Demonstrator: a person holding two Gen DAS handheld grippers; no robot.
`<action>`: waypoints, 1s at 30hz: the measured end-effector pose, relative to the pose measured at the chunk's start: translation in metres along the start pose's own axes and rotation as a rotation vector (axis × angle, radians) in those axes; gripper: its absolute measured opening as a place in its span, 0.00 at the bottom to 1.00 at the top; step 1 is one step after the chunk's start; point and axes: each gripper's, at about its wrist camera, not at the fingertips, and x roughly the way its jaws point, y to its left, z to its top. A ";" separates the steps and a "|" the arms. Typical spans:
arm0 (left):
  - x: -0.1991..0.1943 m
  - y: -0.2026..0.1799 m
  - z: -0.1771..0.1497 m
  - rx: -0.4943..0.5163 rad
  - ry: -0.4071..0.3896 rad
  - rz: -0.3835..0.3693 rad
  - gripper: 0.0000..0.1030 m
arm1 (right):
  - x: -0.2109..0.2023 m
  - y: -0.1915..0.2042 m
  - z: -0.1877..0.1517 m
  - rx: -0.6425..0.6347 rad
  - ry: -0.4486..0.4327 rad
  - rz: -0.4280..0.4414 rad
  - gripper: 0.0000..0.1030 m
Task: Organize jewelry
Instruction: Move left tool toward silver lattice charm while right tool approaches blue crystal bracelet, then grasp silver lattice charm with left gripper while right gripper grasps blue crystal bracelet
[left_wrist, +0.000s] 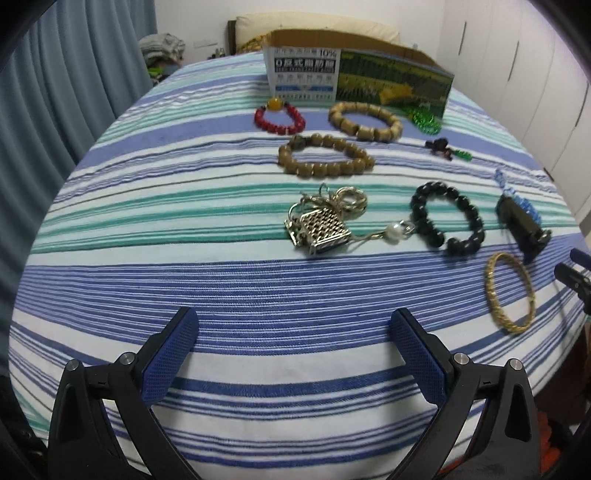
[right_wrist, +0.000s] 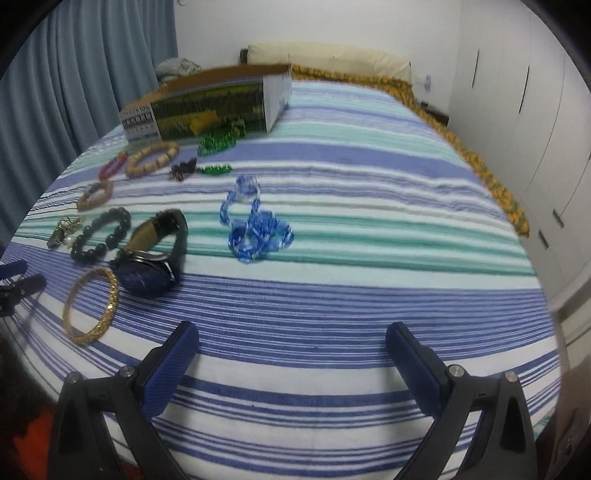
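Observation:
Jewelry lies spread on a striped bedspread (left_wrist: 184, 280). In the left wrist view I see a red bead bracelet (left_wrist: 279, 117), two tan bead bracelets (left_wrist: 365, 120) (left_wrist: 325, 158), a silver keychain charm (left_wrist: 321, 225), a black bead bracelet (left_wrist: 447, 218), a gold bangle (left_wrist: 509, 293) and a watch (left_wrist: 522, 225). The right wrist view shows a blue chain necklace (right_wrist: 255, 225), the watch (right_wrist: 151, 258), the gold bangle (right_wrist: 92, 304) and green beads (right_wrist: 218, 142). My left gripper (left_wrist: 293, 325) and right gripper (right_wrist: 291, 338) both hang open above the near edge, holding nothing.
An open cardboard box (left_wrist: 354, 74) stands at the far side of the jewelry. Grey-blue curtains (left_wrist: 55, 110) hang on the left, white wardrobe doors (right_wrist: 535, 129) stand on the right. A pillow (right_wrist: 332, 59) lies at the bed head.

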 end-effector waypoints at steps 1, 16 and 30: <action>0.001 -0.001 0.000 0.006 -0.004 0.000 1.00 | 0.003 0.000 0.000 -0.003 0.008 -0.007 1.00; 0.018 -0.004 0.023 0.047 0.020 -0.020 1.00 | 0.011 0.005 0.009 -0.059 0.039 -0.006 1.00; 0.019 -0.023 0.038 0.211 -0.058 -0.137 0.44 | 0.038 0.012 0.050 -0.143 0.087 0.065 0.99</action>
